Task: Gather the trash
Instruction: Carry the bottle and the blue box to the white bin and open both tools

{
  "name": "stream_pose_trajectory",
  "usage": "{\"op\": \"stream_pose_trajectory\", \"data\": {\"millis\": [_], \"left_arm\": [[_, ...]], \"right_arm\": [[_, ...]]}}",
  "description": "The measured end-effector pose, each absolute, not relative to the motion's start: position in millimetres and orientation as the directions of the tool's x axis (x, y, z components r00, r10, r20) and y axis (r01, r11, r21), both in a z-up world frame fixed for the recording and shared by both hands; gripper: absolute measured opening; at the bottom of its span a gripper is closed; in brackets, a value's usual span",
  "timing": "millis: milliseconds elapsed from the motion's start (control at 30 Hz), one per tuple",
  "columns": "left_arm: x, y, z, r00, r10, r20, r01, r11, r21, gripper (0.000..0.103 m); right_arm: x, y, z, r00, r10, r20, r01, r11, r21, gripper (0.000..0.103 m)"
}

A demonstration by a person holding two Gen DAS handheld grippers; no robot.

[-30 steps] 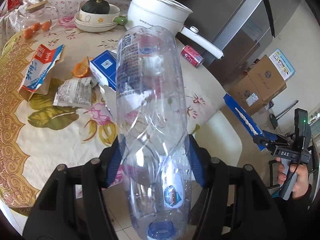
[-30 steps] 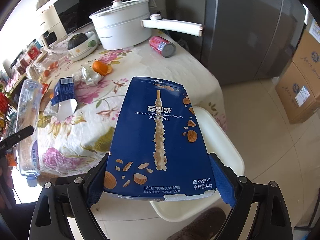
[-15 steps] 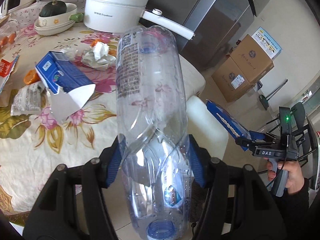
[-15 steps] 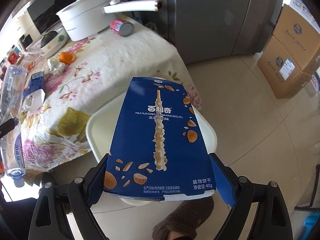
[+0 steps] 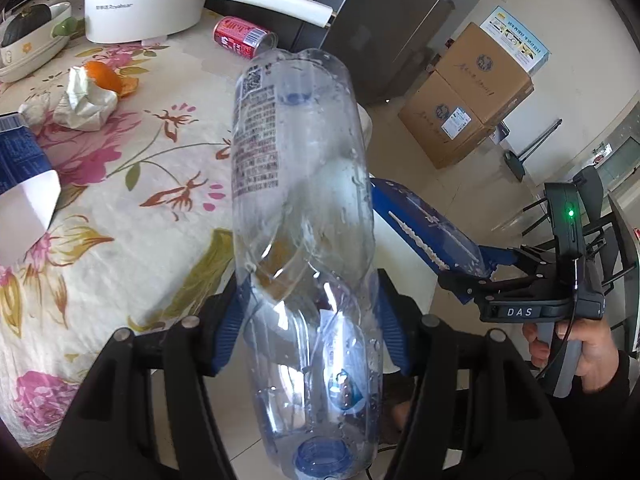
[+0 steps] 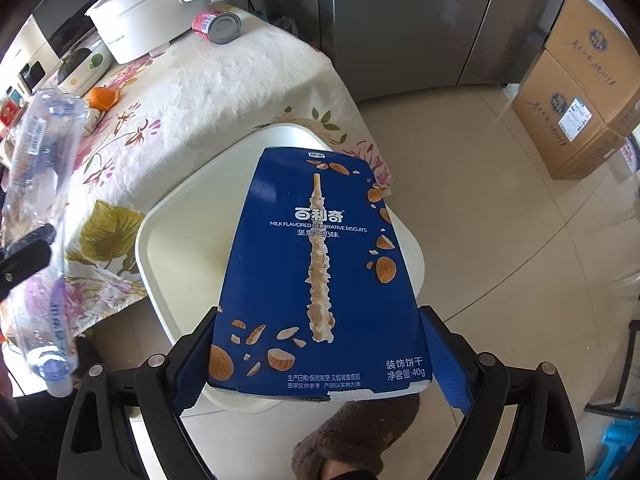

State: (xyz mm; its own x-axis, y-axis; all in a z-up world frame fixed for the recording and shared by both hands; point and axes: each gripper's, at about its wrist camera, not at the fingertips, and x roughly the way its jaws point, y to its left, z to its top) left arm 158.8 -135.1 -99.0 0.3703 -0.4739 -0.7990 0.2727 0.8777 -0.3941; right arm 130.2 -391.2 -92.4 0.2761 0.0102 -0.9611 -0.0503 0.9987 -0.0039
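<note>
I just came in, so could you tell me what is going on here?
A person is clearing trash off a table with two handheld grippers. The left gripper is shut on an empty bottle; the right gripper is shut on a blue biscuit box, held over a white bin beside the table. A can and crumpled paper remain on the tablecloth.

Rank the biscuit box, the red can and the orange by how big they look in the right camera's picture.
1. Biscuit box, by far, though it is held right at the lens.
2. Red can.
3. Orange, nearly the can's size, so that order is unsure.
</note>
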Motion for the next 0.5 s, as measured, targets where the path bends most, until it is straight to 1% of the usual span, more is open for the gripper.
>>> {"op": "stream_pose_trajectory", "data": {"millis": [233,500], "left_arm": [[170,-150,-111,0.354,-0.499,-0.791,0.267,0.864,-0.426,0.062],[181,-174,-115,0.392,-0.524,-0.756,0.312,0.849,-0.427,0.062]], "right_arm": [[126,-409,-88,0.259,0.067,-0.964,-0.011,0.998,0.066,0.095],[120,-427,-87,0.251,0.053,-0.966,0.030,0.998,0.062,0.095]]}}
